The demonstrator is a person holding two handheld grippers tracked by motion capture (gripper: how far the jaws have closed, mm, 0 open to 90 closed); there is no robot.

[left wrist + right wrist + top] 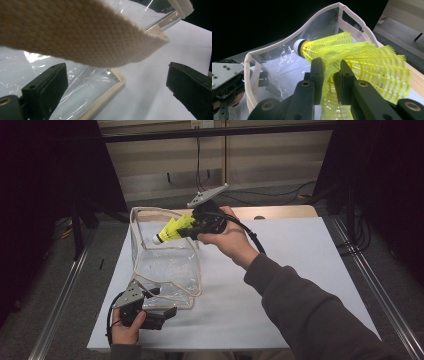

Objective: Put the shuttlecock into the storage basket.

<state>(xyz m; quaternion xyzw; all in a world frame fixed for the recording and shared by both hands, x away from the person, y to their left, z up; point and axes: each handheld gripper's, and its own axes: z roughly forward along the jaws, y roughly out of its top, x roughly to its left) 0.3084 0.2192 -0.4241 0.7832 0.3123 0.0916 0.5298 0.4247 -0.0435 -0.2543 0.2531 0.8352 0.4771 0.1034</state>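
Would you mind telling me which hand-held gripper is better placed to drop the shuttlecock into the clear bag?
The right hand-held gripper: it already pinches the yellow shuttlecock by its skirt, over the clear bag. The left hand-held gripper stands open at the bag's near base.

yellow mesh shuttlecock (362, 62), clear cream-trimmed bag (170, 265)

1. In the left gripper view, the woven strap (82, 32) runs off the top and left edges, blurred, hiding the clear bag (82, 92) behind it.
2. The shuttlecock (352, 65) skirt is pinched out of sight between the right hand-held gripper (329, 75) jaws.
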